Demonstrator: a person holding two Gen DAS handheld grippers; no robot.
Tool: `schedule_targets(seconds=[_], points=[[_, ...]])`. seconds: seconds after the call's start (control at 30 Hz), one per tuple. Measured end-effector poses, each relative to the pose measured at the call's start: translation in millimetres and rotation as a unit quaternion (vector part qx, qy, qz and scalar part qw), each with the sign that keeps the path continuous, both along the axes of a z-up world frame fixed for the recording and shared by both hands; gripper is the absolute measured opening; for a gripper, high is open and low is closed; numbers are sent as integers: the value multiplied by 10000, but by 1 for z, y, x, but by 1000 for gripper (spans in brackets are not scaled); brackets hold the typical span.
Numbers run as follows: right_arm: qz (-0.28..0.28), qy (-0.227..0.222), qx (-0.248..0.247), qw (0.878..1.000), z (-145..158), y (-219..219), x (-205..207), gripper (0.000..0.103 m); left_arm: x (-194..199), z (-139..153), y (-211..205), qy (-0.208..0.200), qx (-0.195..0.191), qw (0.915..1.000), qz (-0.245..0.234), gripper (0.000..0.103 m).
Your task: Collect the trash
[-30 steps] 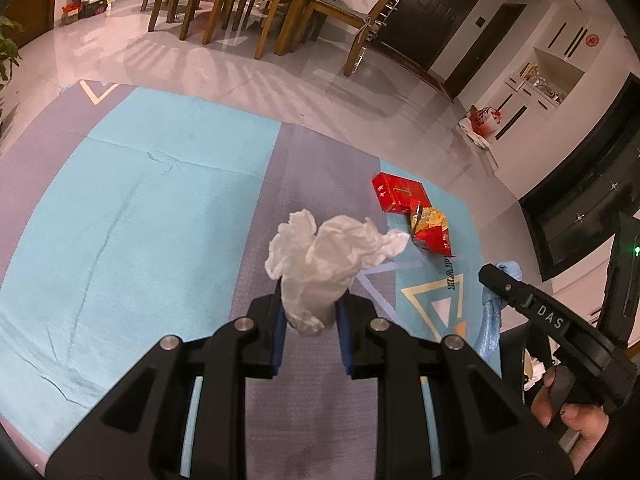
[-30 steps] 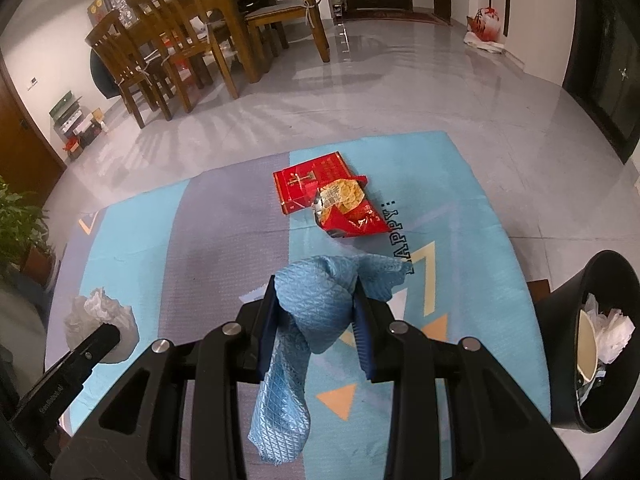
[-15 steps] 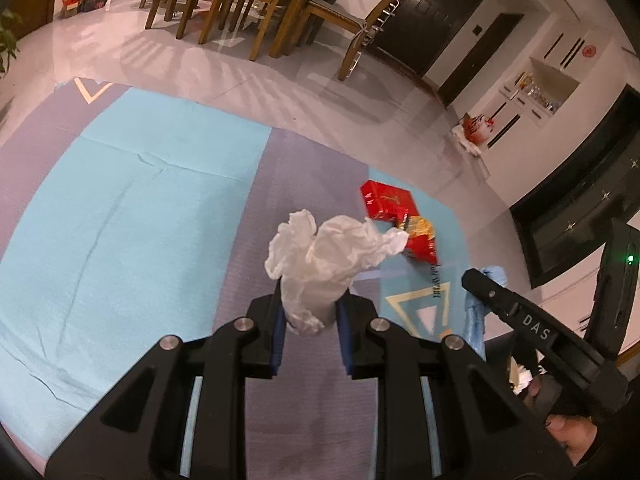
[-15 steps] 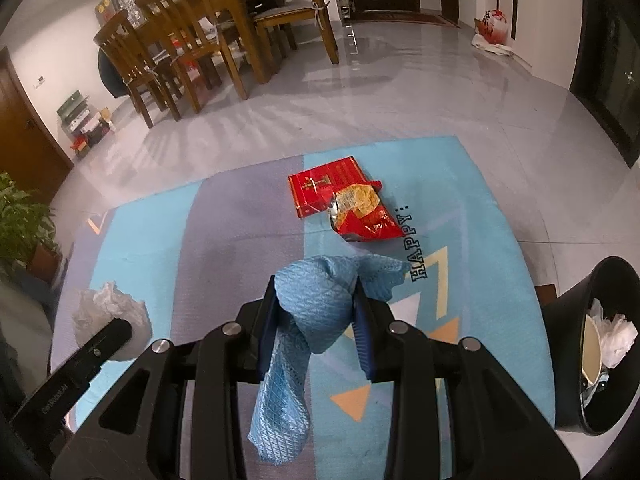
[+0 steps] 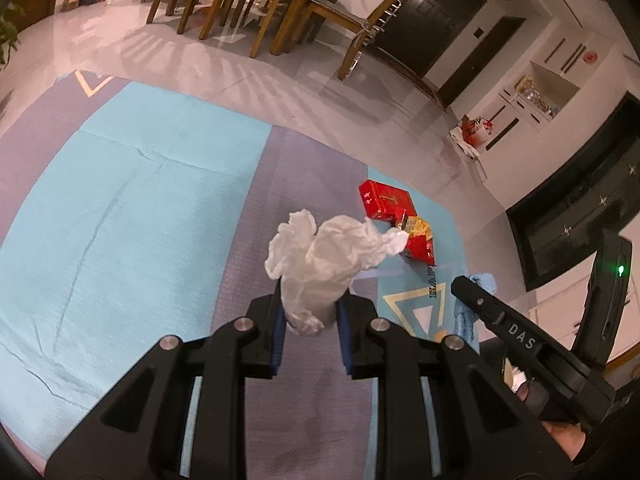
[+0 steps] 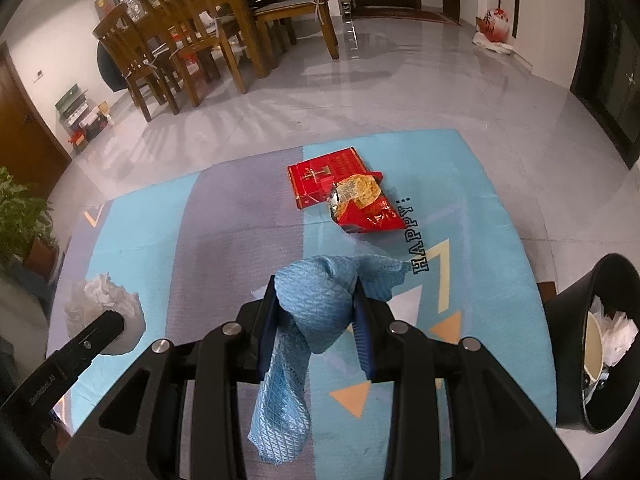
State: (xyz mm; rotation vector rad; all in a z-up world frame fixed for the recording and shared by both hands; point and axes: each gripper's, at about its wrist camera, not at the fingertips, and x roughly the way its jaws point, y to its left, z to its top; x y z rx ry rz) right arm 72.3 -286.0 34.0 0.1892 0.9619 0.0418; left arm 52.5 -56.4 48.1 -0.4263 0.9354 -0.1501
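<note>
My left gripper (image 5: 310,322) is shut on a crumpled white tissue (image 5: 324,256), held above the rug. My right gripper (image 6: 316,320) is shut on a blue cloth (image 6: 308,320) that hangs down between the fingers; the cloth also shows in the left wrist view (image 5: 470,312). A red box (image 6: 326,178) and a red snack bag (image 6: 364,204) lie together on the rug ahead; both show in the left wrist view, box (image 5: 386,200) and bag (image 5: 420,242). A black trash bin (image 6: 600,344) with paper inside stands at the right. The tissue shows at the left in the right wrist view (image 6: 104,304).
A blue and grey rug (image 6: 240,220) covers the tiled floor. A wooden dining table with chairs (image 6: 200,32) stands far behind. A potted plant (image 6: 20,220) is at the left. A dark cabinet (image 5: 580,216) lines the right wall.
Both grippers have shifted slightly, so the red box and bag sit a little farther left and the bin shows more. Both grips are unchanged.
</note>
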Motion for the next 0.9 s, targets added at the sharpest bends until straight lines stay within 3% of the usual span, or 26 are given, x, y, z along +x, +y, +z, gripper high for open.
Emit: schedule_targets(seconds=[0.1,0.9], points=[[-32,29,-18,10000,-2,-2,2,34,1,-1,-2,-27,159,9999,-5,23],[-100,134,-8,9999,-8,-8,5,34,5,-7,4,85,128,9999,22,23]])
